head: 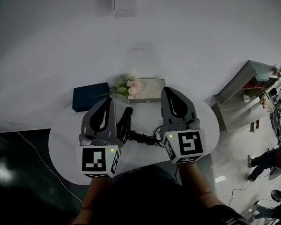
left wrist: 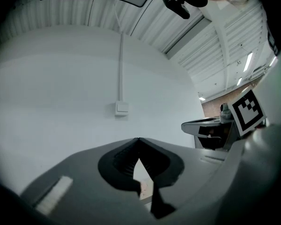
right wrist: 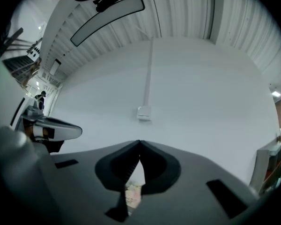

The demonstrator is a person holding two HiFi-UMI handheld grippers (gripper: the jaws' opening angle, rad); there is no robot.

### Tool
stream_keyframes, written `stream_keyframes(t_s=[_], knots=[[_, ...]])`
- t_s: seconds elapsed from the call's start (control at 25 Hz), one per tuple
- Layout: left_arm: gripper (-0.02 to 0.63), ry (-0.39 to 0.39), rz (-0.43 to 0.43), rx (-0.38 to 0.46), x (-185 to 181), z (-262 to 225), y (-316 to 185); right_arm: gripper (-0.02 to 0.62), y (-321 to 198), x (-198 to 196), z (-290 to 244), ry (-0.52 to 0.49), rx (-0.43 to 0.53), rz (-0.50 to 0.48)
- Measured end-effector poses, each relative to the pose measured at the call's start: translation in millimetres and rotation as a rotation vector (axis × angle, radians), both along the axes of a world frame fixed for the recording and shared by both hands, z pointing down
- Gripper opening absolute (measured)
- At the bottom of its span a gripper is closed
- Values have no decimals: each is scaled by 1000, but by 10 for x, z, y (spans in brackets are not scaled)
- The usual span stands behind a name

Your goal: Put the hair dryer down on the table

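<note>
Jaws of the left gripper and the right gripper are both pressed together, tip to tip, with nothing between them. Each gripper view looks past the closed tips at a bare wall.

The hair dryer lies on the round white tabletop between the two grippers, just beside the left one, and neither touches it. The set-down looks done.

It seems a hard, smooth plastic shell, fairly light but weighted toward the head and liable to slip. The narrower handle would be the sure place to clamp. Its coiled cord is springy and would tug on any lift.

By count there are:
- one dryer
- one cord
- two grippers
- one blue box
- one bunch of flowers
- one pale tray beside the flowers
- one wall switch
</note>
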State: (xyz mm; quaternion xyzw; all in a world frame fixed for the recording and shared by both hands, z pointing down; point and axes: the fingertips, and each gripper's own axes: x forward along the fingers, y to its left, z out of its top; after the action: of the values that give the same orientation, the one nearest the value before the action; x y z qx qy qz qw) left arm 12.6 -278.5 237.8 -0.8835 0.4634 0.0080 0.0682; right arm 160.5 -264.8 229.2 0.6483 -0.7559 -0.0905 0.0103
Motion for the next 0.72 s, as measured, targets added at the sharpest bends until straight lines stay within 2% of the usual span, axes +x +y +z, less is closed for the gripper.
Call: stream_keyframes(t_s=[0.72], knots=[[12,13,9,2,-155,14,82,12,175,-21,86,19,-17,18]])
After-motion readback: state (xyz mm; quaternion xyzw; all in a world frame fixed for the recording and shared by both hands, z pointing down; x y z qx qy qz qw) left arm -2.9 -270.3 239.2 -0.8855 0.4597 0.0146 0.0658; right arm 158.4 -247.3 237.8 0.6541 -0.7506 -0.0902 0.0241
